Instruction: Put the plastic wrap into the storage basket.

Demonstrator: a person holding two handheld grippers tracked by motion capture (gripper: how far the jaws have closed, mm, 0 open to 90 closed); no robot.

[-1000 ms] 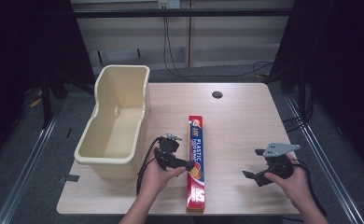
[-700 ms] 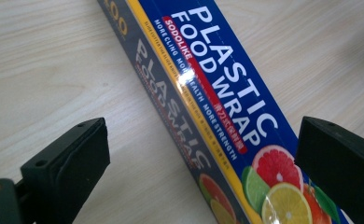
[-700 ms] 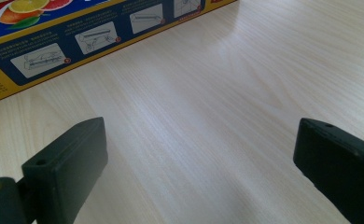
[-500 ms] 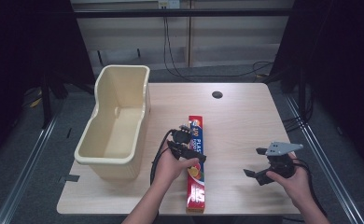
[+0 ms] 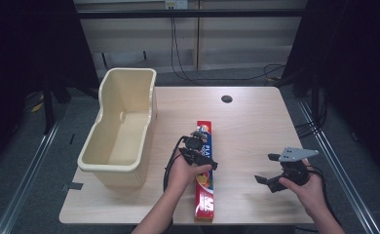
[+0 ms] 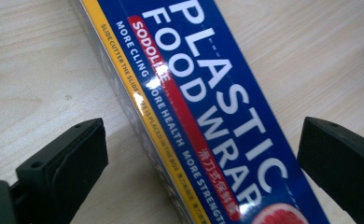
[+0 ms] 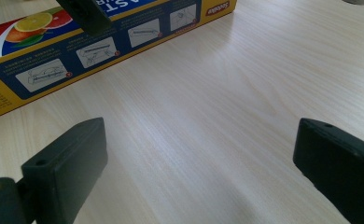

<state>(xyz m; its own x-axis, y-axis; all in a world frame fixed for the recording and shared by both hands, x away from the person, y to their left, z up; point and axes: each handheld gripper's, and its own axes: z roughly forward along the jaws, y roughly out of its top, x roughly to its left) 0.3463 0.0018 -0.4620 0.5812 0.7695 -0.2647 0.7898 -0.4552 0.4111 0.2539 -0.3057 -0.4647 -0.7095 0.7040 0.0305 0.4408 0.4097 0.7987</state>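
**Left gripper spread over the wrap box, right gripper open on bare wood**

While the left gripper (image 5: 199,148) hangs over the wrap box (image 5: 205,175), its two black fingers (image 6: 63,163) stand wide apart, one on each side of the box, with a gap to the box on either side in the left gripper view. That view shows the box top close up, blue with white lettering reading "PLASTIC FOOD WRAP", a red stripe and a yellow edge. The box lies flat on the light wood worktop (image 5: 246,122), near the middle of the front half, its long side running from the front edge toward the back. A cream tub (image 5: 122,129) stands along the left edge of the worktop, well apart from the box. The right gripper (image 5: 271,168) is held near the front right corner, apart from the box, with its fingers (image 7: 66,161) also spread wide and nothing between them but bare wood. In the right gripper view the yellow and blue side of the box crosses the top left. A small dark round hole (image 5: 226,99) sits near the back edge.
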